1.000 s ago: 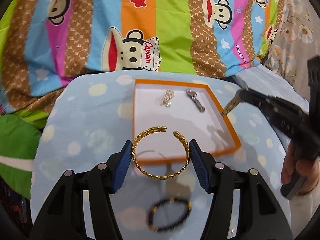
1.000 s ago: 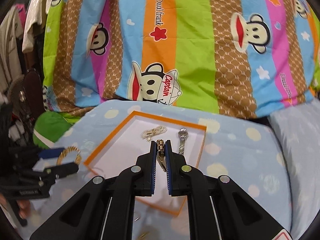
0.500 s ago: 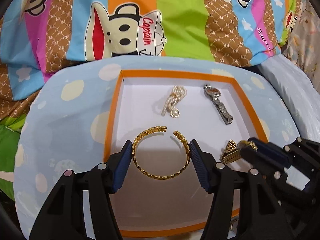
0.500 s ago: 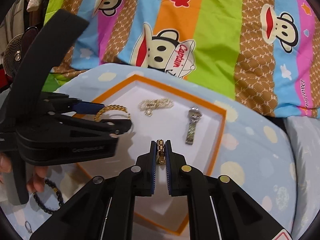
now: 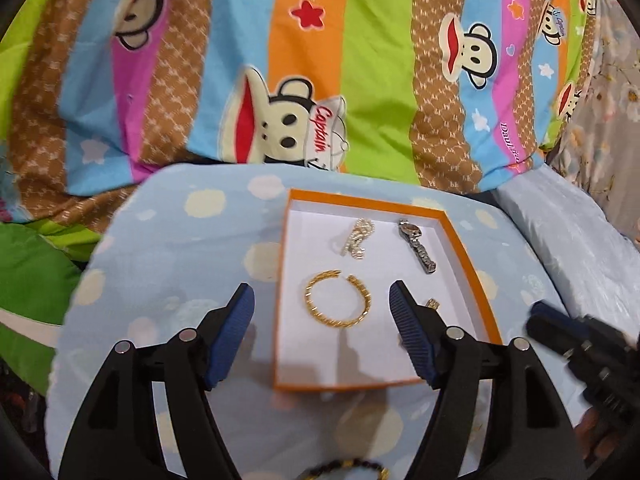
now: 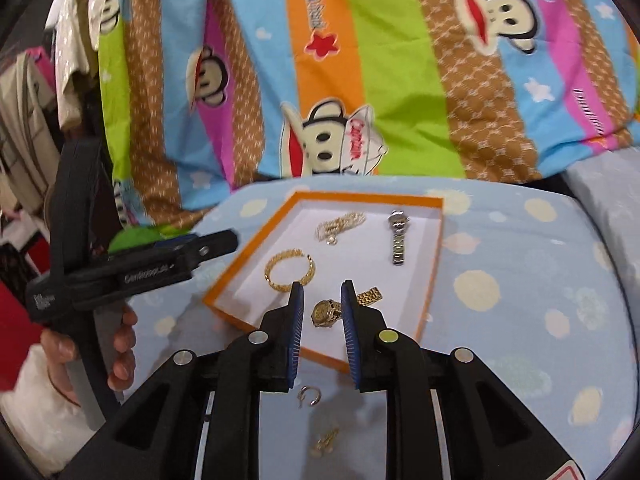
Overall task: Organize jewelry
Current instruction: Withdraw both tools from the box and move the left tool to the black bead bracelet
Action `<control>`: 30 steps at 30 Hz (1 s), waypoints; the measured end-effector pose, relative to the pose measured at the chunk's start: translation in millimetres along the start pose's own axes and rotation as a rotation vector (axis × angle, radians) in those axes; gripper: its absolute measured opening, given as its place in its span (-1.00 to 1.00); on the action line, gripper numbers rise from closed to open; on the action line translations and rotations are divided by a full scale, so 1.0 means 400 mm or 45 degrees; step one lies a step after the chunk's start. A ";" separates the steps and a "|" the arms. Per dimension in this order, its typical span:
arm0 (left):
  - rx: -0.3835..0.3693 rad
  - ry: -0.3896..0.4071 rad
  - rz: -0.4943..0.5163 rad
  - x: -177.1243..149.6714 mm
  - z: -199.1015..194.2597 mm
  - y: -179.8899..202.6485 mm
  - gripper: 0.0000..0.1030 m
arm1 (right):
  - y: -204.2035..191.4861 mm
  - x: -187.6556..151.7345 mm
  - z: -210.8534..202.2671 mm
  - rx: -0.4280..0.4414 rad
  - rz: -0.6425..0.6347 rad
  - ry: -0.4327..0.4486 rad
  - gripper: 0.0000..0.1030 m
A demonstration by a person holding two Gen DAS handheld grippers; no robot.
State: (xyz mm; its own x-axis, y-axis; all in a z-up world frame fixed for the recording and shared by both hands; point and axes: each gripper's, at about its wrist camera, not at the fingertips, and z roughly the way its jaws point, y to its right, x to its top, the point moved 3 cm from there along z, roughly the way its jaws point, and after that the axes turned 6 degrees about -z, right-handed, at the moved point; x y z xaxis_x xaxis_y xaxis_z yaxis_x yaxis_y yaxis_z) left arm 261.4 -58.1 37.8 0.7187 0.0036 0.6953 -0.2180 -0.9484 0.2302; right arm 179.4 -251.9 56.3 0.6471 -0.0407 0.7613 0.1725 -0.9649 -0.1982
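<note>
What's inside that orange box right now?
Four pieces lie in the orange box: a gold bangle, a pearl piece, a silver watch and a gold watch. The hand-held gripper's fingers hide part of the gold watch and the floor nearest the camera.

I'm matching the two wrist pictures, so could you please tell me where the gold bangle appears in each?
Left wrist: gold bangle lies in the tray's near half, just left of centre, between the open fingers.
Right wrist: the bangle lies at the tray's left side, beyond the left fingertip.
Shared landmark: the silver watch at the tray's far right.
</note>
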 end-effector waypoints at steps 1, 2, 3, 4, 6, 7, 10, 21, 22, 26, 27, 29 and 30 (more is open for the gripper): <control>0.018 0.012 0.012 -0.010 -0.019 -0.007 0.31 | -0.001 -0.009 -0.024 -0.026 0.026 0.007 -0.50; 0.037 0.019 0.024 -0.025 -0.038 -0.016 0.31 | -0.004 -0.020 -0.046 -0.041 0.046 0.017 -0.41; 0.059 0.023 0.028 -0.042 -0.054 -0.027 0.31 | -0.006 -0.030 -0.060 -0.051 0.064 0.022 -0.37; 0.070 0.026 0.029 -0.058 -0.065 -0.035 0.31 | -0.009 -0.045 -0.075 -0.066 0.087 0.025 -0.33; 0.088 0.020 0.029 -0.096 -0.085 -0.054 0.31 | -0.015 -0.076 -0.092 -0.085 0.119 0.022 -0.33; 0.087 0.013 0.027 -0.108 -0.088 -0.063 0.31 | -0.021 -0.094 -0.098 -0.106 0.132 0.019 -0.33; 0.081 -0.013 -0.013 -0.160 -0.105 -0.088 0.31 | -0.039 -0.141 -0.112 -0.143 0.165 0.016 -0.33; 0.094 -0.039 0.021 -0.308 -0.153 -0.088 0.31 | -0.116 -0.286 -0.102 -0.220 0.136 -0.083 -0.33; 0.092 -0.044 0.023 -0.318 -0.157 -0.086 0.31 | -0.123 -0.297 -0.103 -0.218 0.135 -0.088 -0.33; 0.098 -0.069 0.023 -0.352 -0.165 -0.087 0.31 | -0.150 -0.334 -0.110 -0.251 0.091 -0.105 -0.33; 0.096 -0.074 0.023 -0.359 -0.167 -0.088 0.31 | -0.153 -0.341 -0.111 -0.250 0.089 -0.110 -0.33; 0.090 -0.083 0.019 -0.370 -0.173 -0.089 0.31 | -0.154 -0.356 -0.114 -0.242 0.103 -0.121 -0.33; 0.086 -0.086 0.019 -0.375 -0.174 -0.088 0.31 | -0.153 -0.365 -0.115 -0.241 0.112 -0.124 -0.33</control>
State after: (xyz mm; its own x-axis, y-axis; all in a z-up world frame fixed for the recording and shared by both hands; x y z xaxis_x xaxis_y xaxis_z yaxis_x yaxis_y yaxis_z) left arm 115.3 -3.2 -27.0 0.7590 -0.0299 0.6504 -0.1857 -0.9674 0.1722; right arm 40.1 -198.8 -14.5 0.7239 -0.1107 0.6810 -0.0244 -0.9905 -0.1351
